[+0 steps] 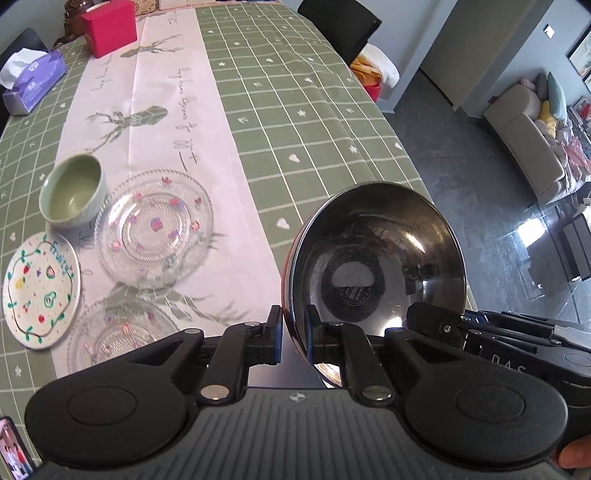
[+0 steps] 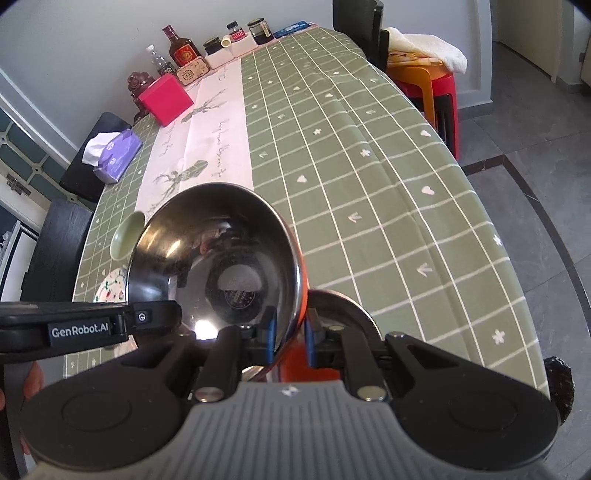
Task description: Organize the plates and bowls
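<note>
A steel bowl (image 1: 376, 258) with an orange outside is held above the table between both grippers. My left gripper (image 1: 293, 332) is shut on its left rim. My right gripper (image 2: 290, 338) is shut on its right rim, and the bowl (image 2: 218, 266) fills the middle of the right wrist view. Another steel rim (image 2: 343, 299) shows just beyond the right gripper. On the table at the left stand a green bowl (image 1: 74, 194), a clear glass plate with pink flowers (image 1: 155, 225), a second glass plate (image 1: 110, 336) and a white painted plate (image 1: 40, 291).
A green checked tablecloth (image 1: 295, 110) with a white runner covers the table. A red box (image 1: 109, 27) and a tissue pack (image 1: 33, 79) sit at the far left. Bottles and jars (image 2: 207, 44) line the far end. Chairs and stools (image 2: 424, 81) stand on the right.
</note>
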`<action>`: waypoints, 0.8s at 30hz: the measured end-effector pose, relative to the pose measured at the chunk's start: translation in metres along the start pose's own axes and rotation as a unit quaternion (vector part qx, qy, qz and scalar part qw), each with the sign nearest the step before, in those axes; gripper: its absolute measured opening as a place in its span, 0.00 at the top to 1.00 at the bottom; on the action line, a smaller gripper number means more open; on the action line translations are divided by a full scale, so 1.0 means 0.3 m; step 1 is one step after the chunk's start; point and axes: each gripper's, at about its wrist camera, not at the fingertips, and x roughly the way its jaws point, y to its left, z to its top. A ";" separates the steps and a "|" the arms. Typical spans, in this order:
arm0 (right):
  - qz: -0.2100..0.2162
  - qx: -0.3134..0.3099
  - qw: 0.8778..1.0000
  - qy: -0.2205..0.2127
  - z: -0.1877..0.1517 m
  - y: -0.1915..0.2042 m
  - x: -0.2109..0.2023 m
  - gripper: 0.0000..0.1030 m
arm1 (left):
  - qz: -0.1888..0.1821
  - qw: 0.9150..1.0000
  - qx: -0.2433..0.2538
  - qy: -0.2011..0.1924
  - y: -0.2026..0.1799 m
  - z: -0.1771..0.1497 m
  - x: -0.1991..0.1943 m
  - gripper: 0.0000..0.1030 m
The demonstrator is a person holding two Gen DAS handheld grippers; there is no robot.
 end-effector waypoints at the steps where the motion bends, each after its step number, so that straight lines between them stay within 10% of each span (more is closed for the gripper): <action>1: -0.001 0.002 1.000 0.003 -0.012 -0.009 -0.005 0.87 | -0.002 1.000 0.001 0.003 -0.005 -0.010 0.004 0.88; 24: -0.035 0.006 0.998 0.058 -0.049 -0.108 0.021 0.89 | 0.002 0.993 0.010 0.118 -0.090 -0.063 0.142 0.86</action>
